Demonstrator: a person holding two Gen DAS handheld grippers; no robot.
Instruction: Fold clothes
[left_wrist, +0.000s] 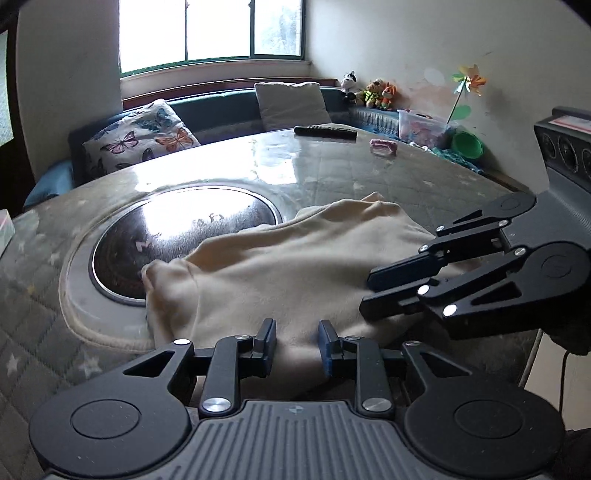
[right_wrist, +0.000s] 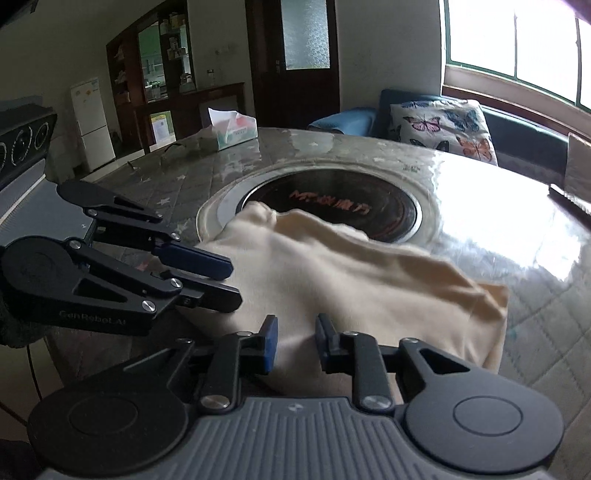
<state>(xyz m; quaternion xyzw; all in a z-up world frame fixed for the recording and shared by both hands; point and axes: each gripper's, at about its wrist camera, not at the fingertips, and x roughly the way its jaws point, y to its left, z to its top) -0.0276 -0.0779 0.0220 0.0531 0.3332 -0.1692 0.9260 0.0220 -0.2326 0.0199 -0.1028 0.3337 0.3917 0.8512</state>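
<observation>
A cream garment (left_wrist: 280, 269) lies bunched on the round table, partly over the dark round hotplate (left_wrist: 177, 236). It also shows in the right wrist view (right_wrist: 332, 273). My left gripper (left_wrist: 297, 341) is open, its fingers straddling the garment's near edge. It shows from the side in the right wrist view (right_wrist: 234, 286). My right gripper (right_wrist: 295, 341) is open over the same near edge, a little to the right of the left one. It shows from the side in the left wrist view (left_wrist: 365, 293).
The table (left_wrist: 369, 173) has a glossy quilted cover. A remote (left_wrist: 325, 132) and a pink item (left_wrist: 383, 146) lie at its far side. A tissue box (right_wrist: 236, 127) stands at the far left. A bench with cushions (left_wrist: 140, 140) runs behind.
</observation>
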